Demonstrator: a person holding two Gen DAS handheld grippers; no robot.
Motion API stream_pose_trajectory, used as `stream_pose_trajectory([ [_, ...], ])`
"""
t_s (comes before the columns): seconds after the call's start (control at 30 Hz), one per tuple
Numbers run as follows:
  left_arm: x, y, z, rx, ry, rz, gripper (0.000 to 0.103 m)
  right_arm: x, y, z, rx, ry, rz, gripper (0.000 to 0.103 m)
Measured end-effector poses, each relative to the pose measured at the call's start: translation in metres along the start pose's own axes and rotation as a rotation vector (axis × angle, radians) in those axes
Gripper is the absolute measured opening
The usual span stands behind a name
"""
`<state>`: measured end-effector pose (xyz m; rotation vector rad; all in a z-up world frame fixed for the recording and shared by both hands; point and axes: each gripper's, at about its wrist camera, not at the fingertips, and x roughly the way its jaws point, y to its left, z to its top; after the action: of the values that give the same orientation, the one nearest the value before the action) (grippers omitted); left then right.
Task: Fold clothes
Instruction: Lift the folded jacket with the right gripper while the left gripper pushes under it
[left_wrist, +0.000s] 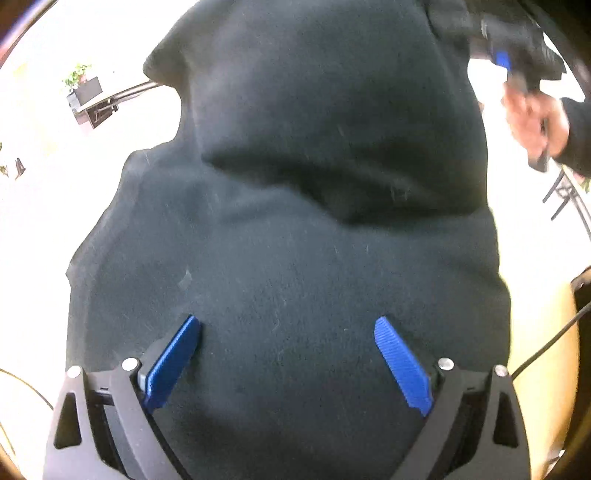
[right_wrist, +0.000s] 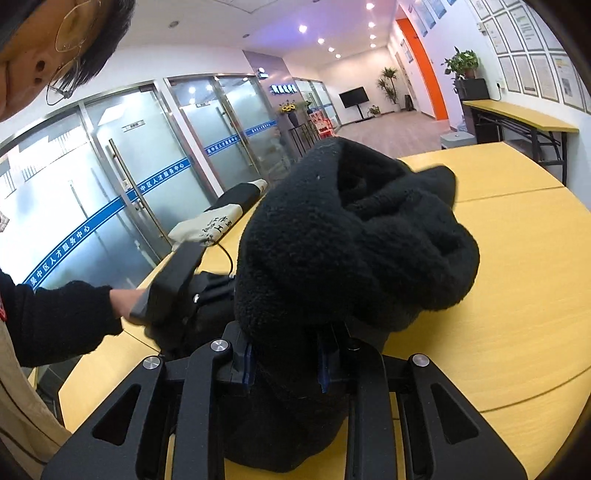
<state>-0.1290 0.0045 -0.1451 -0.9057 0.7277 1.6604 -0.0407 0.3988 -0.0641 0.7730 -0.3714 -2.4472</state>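
- glass doors with a blue band are running along the office hall at 9 to 11 o'clock in the right wrist view, and a yellow table (right_wrist: 517, 295) is carrying the work
- a black fleece garment (right_wrist: 351, 251) is bunching up off the table, rising from 6 o'clock toward 12 o'clock straight ahead of the right gripper (right_wrist: 286, 360)
- the right gripper is clamping on a thick wad of that fleece, its blue pads nearly buried in the pile
- in the left wrist view the same garment (left_wrist: 295, 221) is hanging or draping across almost the whole frame, its long axis running from 6 o'clock up to 12 o'clock
- the left gripper (left_wrist: 288, 362) is standing wide apart, gripping nothing, with the cloth lying just beyond and between its blue fingers (left_wrist: 171, 363)
- the right hand (left_wrist: 532, 118) and its tool are showing blurred at 1 to 2 o'clock, at the garment's far upper end
- judging from this, the right side is already holding one end, so the near lower edge at 6 o'clock is falling to the left gripper, which is nearer to it
- a cream tote bag (right_wrist: 218, 218) is lying on the table at 10 o'clock, apart from the fleece
- whether the cloth is touching the left fingers is not clear
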Motion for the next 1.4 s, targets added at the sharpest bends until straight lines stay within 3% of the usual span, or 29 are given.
stream_pose_trajectory([
  [0.2, 0.02, 0.009, 0.008, -0.032, -0.022, -0.036, 0.103, 0.014, 0.063, 0.013, -0.12, 0.023, 0.135, 0.024],
  [0.33, 0.009, 0.012, 0.004, -0.033, -0.041, -0.002, 0.102, 0.033, 0.061, -0.009, -0.126, 0.117, 0.134, 0.024],
  [0.47, -0.032, 0.019, -0.032, -0.026, -0.07, 0.006, 0.1, 0.041, 0.057, -0.016, -0.167, 0.162, 0.098, 0.024],
  [0.6, -0.026, 0.027, -0.056, -0.063, -0.066, -0.003, 0.101, 0.049, 0.066, -0.01, -0.221, 0.158, 0.094, 0.024],
  [0.77, -0.039, 0.029, -0.078, -0.072, -0.105, -0.022, 0.1, 0.05, 0.12, -0.012, -0.4, 0.124, 0.159, 0.024],
  [0.97, -0.046, 0.04, -0.101, -0.108, -0.171, -0.033, 0.101, 0.089, 0.143, -0.028, -0.392, 0.139, 0.301, 0.025],
  [1.23, -0.07, 0.057, -0.125, -0.134, -0.198, -0.017, 0.1, 0.091, 0.127, -0.036, -0.438, 0.204, 0.325, 0.024],
  [1.4, -0.08, 0.071, -0.142, -0.179, -0.238, -0.027, 0.1, 0.139, 0.153, -0.036, -0.403, 0.184, 0.425, 0.024],
])
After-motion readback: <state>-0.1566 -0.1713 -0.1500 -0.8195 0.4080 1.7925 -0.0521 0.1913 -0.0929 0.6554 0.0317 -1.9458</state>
